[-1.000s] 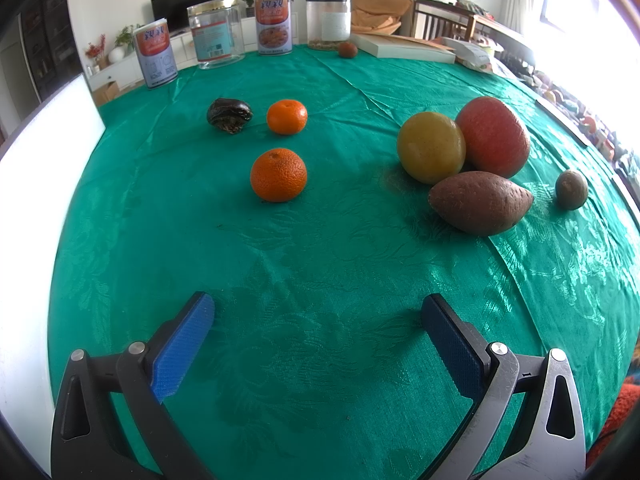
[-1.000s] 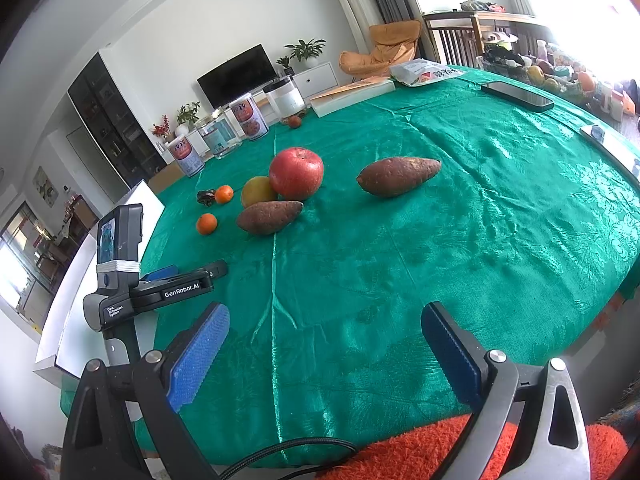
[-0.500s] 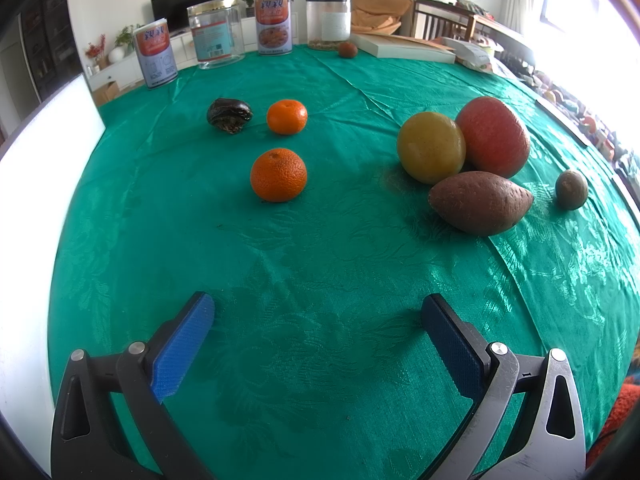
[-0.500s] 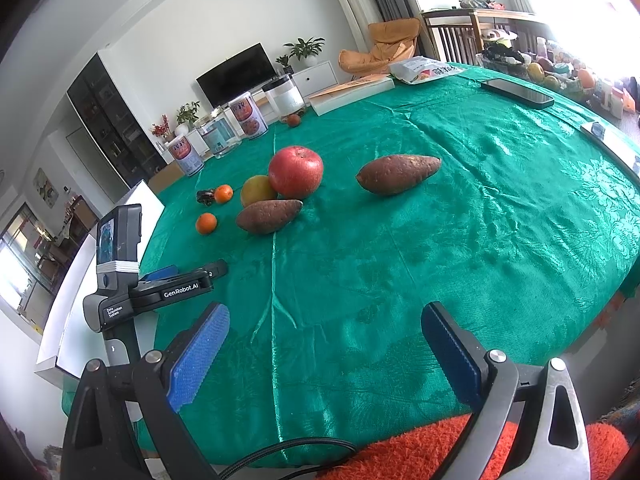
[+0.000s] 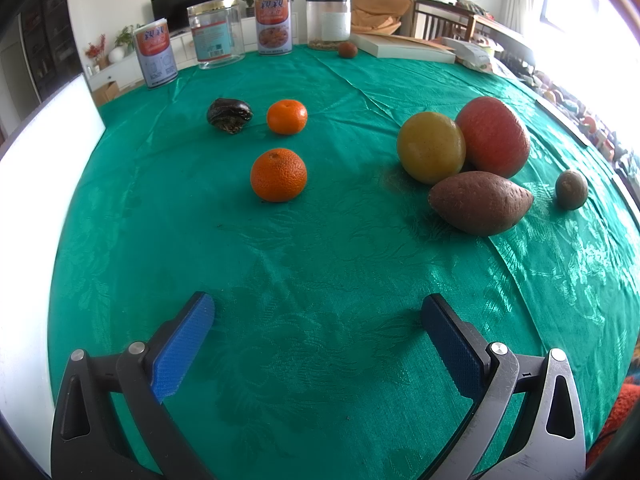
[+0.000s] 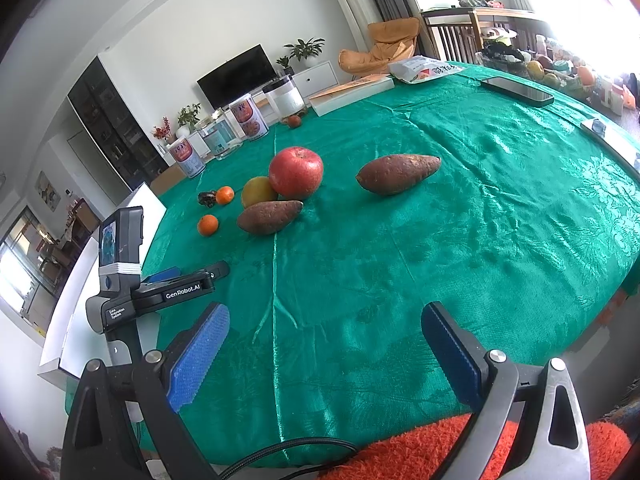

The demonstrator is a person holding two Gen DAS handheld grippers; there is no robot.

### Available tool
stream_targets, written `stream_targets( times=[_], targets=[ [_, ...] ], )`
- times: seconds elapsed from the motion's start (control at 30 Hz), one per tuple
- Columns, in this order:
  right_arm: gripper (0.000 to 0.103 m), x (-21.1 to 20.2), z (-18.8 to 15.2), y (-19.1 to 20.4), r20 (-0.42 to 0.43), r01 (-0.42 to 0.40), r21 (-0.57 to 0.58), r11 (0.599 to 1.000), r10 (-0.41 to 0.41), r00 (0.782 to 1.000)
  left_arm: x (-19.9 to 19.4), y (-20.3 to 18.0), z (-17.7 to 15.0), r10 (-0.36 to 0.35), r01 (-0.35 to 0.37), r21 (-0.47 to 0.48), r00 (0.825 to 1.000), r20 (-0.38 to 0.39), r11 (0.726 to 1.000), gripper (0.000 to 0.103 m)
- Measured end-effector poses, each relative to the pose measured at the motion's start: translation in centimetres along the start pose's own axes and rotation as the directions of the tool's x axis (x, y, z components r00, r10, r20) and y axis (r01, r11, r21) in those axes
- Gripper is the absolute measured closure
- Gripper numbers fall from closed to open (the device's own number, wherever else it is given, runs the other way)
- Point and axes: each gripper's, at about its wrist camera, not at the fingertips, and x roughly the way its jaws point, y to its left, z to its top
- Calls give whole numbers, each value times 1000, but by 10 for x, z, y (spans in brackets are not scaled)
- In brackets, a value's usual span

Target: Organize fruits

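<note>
Nearest to me, my left gripper hangs low over the green tablecloth, its ribbed blue pads spread wide with only cloth between them. My right gripper sits further back at the near table edge, above something orange and fuzzy, its pads likewise wide apart and holding nothing. The cloth is glossy, with a woven leaf pattern and a crease running away from me.

Nothing stands between the left gripper and the fruit. First comes a pebbly tangerine, alone at centre left. To the right lies a rough brown sweet potato, tapered at one end, touching a smooth yellow round fruit and just in front of a red apple; these three huddle together. A small dull brownish fruit sits apart further right. Beyond, a second tangerine lies just beside a dark wrinkled lump I cannot identify. From the right wrist, a second sweet potato lies apart, right of the apple.

At the far edge stand two printed tins, two clear jars, a small reddish fruit and a flat white box.
</note>
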Motion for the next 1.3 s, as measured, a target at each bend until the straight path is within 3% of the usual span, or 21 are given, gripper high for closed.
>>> stream_targets(
  times=[1.3],
  targets=[
    [7,0,0,-1,-1,-9,16,1000,9,1000,0,0,0,0,0,0,1000,0,1000,0]
  ],
)
